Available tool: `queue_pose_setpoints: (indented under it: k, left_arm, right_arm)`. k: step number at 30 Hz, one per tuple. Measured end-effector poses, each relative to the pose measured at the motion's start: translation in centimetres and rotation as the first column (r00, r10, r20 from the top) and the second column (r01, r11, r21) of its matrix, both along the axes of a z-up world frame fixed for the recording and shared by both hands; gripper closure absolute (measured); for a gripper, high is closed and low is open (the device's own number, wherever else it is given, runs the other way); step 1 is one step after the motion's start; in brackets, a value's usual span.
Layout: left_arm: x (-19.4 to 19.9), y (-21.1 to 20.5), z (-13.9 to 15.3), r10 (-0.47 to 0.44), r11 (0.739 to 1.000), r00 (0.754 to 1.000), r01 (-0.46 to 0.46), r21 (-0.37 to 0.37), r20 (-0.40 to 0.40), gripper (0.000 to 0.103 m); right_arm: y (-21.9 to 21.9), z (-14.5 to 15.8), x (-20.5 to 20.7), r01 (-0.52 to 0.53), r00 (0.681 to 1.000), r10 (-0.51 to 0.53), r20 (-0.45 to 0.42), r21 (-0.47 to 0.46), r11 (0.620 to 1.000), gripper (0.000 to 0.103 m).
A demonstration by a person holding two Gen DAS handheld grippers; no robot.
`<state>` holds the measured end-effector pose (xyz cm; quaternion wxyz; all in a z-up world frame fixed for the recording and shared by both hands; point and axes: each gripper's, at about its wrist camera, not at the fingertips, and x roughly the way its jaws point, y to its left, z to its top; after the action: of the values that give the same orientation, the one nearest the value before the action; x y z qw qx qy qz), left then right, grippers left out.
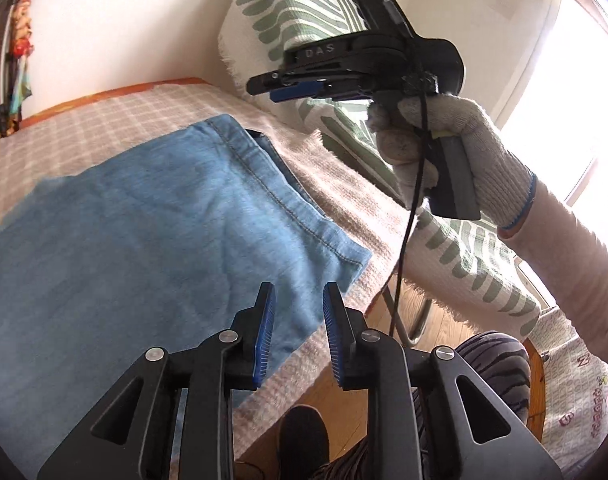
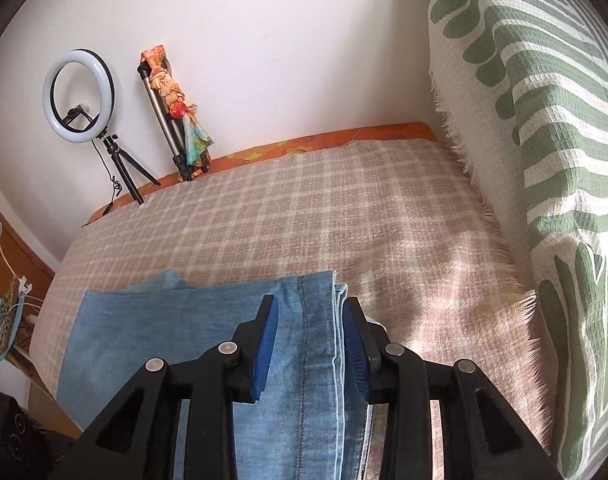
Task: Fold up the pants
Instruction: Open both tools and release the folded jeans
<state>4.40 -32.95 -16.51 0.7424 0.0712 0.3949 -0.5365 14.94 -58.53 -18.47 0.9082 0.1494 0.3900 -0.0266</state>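
Pants of light blue denim (image 2: 208, 340), folded into layers, spread flat on checked beige-and-cream blanket (image 2: 304, 208) directly under both tools. Between the spread blue pads of right gripper (image 2: 310, 336): a stitched seam and stacked fabric edges, jaws apart, nothing pinched, contact with cloth not certain. Seen from the left wrist, the same right gripper (image 1: 280, 86) held aloft in a white knitted glove (image 1: 456, 144), above and ahead-right of the left tool, well clear of the denim. Left gripper (image 1: 298, 320) also parted, hovering just over the near corner of the pants (image 1: 144, 220), gripping nothing.

Likely handling: soft and limp yet fairly weighty, thick at seams and hem, not slippery, not fragile; layers prone to sliding apart if only the top one is taken. Best hold judged to be at the stitched edge, all layers together, one tool at each end of that edge.

Long axis apparently along the seam, running away from the right tool toward the wall; exact orientation of waist and cuffs not discernible.

Farther out: green-and-white patterned cushion (image 2: 544, 160) to the right, ring light on tripod (image 2: 80, 96) ahead-left by the wall.
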Motion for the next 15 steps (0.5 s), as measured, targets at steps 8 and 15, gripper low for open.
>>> queue_pose_setpoints:
  k: [8,15]
  left_arm:
    - [3.5,9.6,-0.1,0.227,0.973,0.974,-0.228,0.042,0.029,0.067]
    - [5.9,18.4,-0.9,0.432,0.895,0.9,-0.436,0.098,0.063,0.064]
  right_arm:
    - [6.5,0.8,0.0,-0.098,0.995,0.097,0.028,0.023,0.995,0.063]
    - [13.7,-0.2,1.5,-0.214,0.977,0.214,0.015,0.035,0.976,0.062]
